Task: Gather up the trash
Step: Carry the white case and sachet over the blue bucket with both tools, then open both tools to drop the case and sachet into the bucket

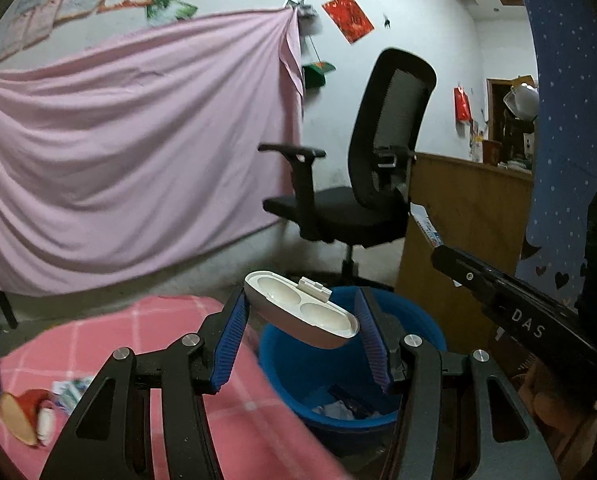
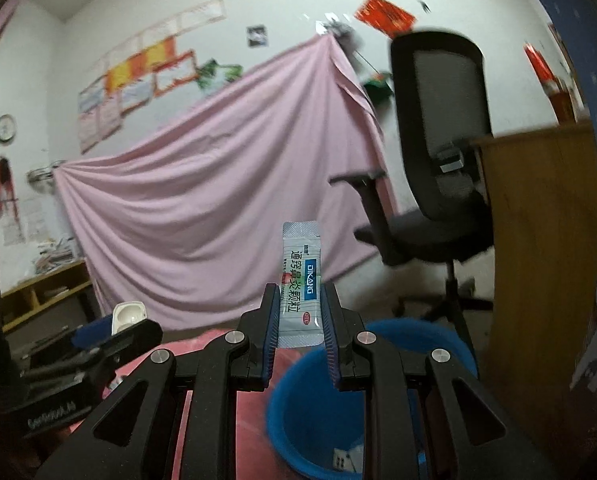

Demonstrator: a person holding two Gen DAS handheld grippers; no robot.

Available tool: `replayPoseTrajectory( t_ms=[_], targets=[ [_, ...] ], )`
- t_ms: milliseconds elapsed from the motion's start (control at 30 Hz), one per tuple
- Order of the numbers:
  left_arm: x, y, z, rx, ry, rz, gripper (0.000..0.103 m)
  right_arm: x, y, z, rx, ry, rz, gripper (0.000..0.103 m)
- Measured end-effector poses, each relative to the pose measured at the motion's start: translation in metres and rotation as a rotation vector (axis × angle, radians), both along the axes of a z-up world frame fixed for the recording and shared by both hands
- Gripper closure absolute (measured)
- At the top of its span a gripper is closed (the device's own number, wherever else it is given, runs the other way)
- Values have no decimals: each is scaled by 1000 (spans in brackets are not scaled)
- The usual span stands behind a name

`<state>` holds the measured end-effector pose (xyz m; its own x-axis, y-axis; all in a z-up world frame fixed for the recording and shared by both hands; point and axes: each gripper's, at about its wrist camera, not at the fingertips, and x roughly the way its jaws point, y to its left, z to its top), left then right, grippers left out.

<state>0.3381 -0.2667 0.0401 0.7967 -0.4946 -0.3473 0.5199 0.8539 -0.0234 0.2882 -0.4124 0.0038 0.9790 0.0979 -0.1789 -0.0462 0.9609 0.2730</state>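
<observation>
My left gripper (image 1: 300,312) is shut on a white oval plastic case (image 1: 298,314) with two hollows, held tilted above the near rim of a blue bucket (image 1: 418,320). The bucket holds some wrappers at its bottom. My right gripper (image 2: 300,312) is shut on a silver and white medicine sachet (image 2: 300,280) that stands upright between the blue pads, just above the left rim of the blue bucket (image 2: 294,400). In the right wrist view the left gripper (image 2: 110,340) with the case (image 2: 127,314) shows at the left. The right gripper's body (image 1: 510,312) crosses the left wrist view at the right.
A table with a pink checked cloth (image 1: 138,340) lies at the lower left, with a red and white wrapper (image 1: 34,416) and a printed packet (image 1: 72,390) on it. A black office chair (image 1: 362,168) and a wooden desk (image 1: 470,220) stand behind the bucket. A pink sheet (image 1: 130,140) hangs on the wall.
</observation>
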Motion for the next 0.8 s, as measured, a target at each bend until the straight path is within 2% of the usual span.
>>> replayPoseTrajectory(
  t_ms=[500, 800],
  targets=[
    [36, -19, -20, 1, 177, -3, 54, 15, -27, -23, 49, 142, -38, 84],
    [50, -28, -32, 60, 261, -1, 54, 25, -29, -32, 65, 206, -12, 84]
  ],
)
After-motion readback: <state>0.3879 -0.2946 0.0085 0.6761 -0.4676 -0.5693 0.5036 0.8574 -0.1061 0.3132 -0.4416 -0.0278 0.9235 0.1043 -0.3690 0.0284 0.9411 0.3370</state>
